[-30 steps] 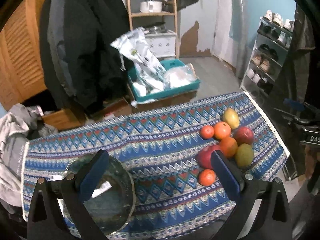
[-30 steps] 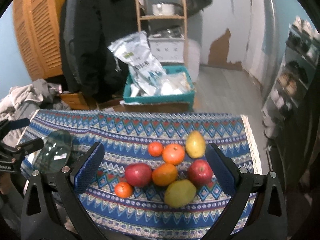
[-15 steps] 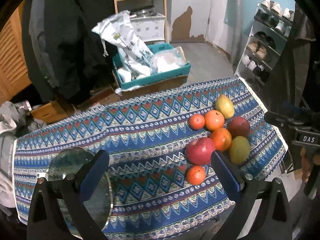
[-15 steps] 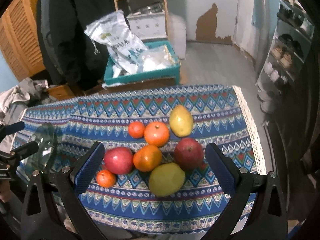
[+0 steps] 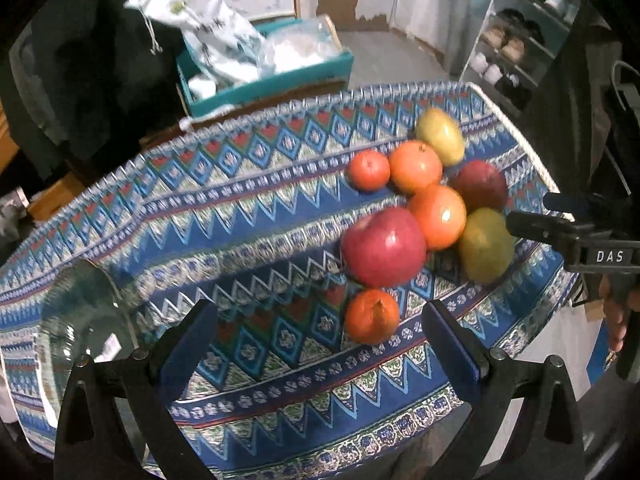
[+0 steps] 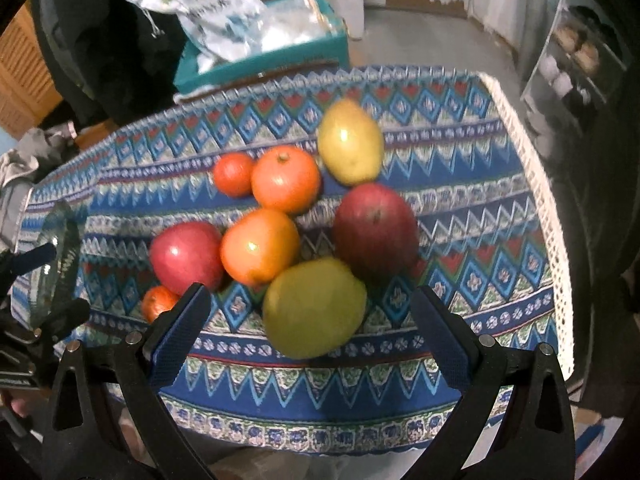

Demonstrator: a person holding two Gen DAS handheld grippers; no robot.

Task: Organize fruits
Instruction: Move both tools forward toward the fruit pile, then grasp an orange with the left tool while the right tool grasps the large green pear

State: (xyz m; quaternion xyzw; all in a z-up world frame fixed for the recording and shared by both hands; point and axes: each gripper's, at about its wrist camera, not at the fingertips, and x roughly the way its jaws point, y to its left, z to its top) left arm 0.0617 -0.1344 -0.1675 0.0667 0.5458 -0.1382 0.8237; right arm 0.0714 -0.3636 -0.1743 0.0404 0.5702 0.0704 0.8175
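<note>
Several fruits lie clustered on a blue patterned tablecloth (image 5: 248, 216). In the left wrist view a small orange (image 5: 372, 316) lies just beyond my open, empty left gripper (image 5: 320, 344), with a red apple (image 5: 383, 246) behind it. In the right wrist view a green mango (image 6: 314, 306) lies between the fingers of my open, empty right gripper (image 6: 310, 334). Behind the green mango are an orange (image 6: 259, 246), a dark red apple (image 6: 375, 230), a red apple (image 6: 186, 254) and a yellow mango (image 6: 351, 141). A clear glass bowl (image 5: 80, 320) sits at the cloth's left end.
A teal crate (image 5: 272, 80) with plastic bags stands on the floor behind the table. A shoe rack (image 5: 516, 44) is at the right. The cloth's white fringe edge (image 6: 548, 216) marks the table's right end. The other gripper (image 5: 580, 240) shows at the right of the left view.
Both grippers have moved forward and down toward the fruit cluster. The fruits look much larger now. Both stay open and empty.
</note>
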